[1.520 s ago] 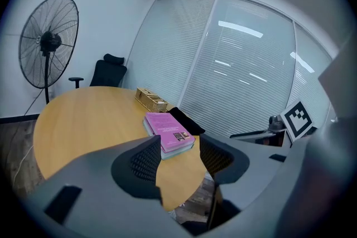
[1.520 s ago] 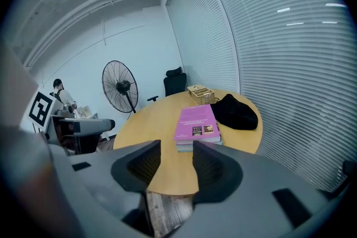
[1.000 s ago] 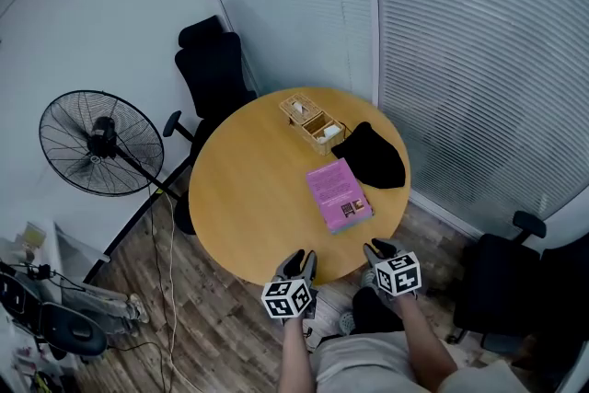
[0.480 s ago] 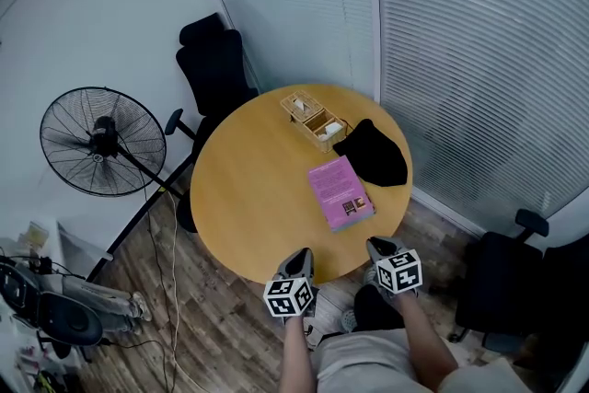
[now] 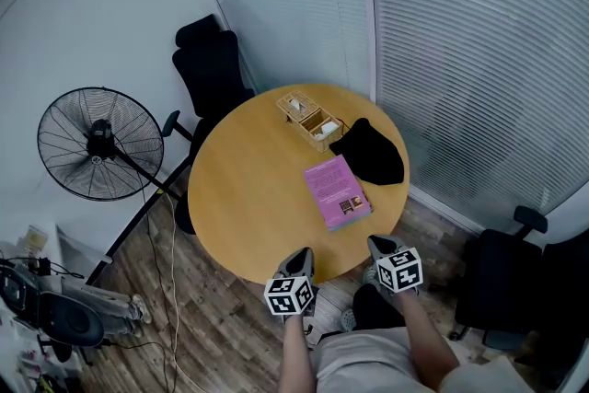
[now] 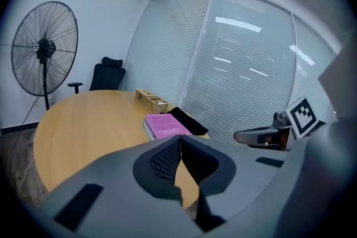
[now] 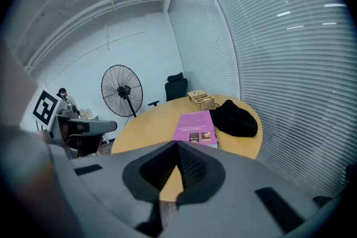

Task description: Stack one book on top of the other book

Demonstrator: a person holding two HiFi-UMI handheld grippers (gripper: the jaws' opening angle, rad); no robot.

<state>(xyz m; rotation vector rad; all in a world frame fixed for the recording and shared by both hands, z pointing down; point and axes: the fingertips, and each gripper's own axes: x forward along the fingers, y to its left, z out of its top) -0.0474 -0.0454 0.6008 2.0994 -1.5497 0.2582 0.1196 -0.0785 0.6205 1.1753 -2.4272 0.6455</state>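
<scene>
- Fingers of the left gripper have just been closing and now meet tip to tip with nothing between them. The right gripper is the same, pinched together on nothing. Both hang just off the near edge of the table, well apart from anything on it.
- Off the table's left side stands the standing fan, on the floor.
- At the table's far-left rim is the black chair, pushed up close.
- On the table's right edge lies the black cloth bundle, slumped and soft-looking.
- On the table's right half, between its centre and the near rim, the pink book lies flat, just beside the bundle.
- A bluish edge shows under the book's near end. It is probably the second book already underneath, though I cannot tell for sure.
- The pink book looks like a thin paperback: light, a little bendy, with a smooth cover that may slide. I judge the best hold is on a long edge or the spine near its middle, pinching cover and pages together so it does not droop or fan open.
- On the table's far side sits the woven box, just beyond the bundle.
</scene>
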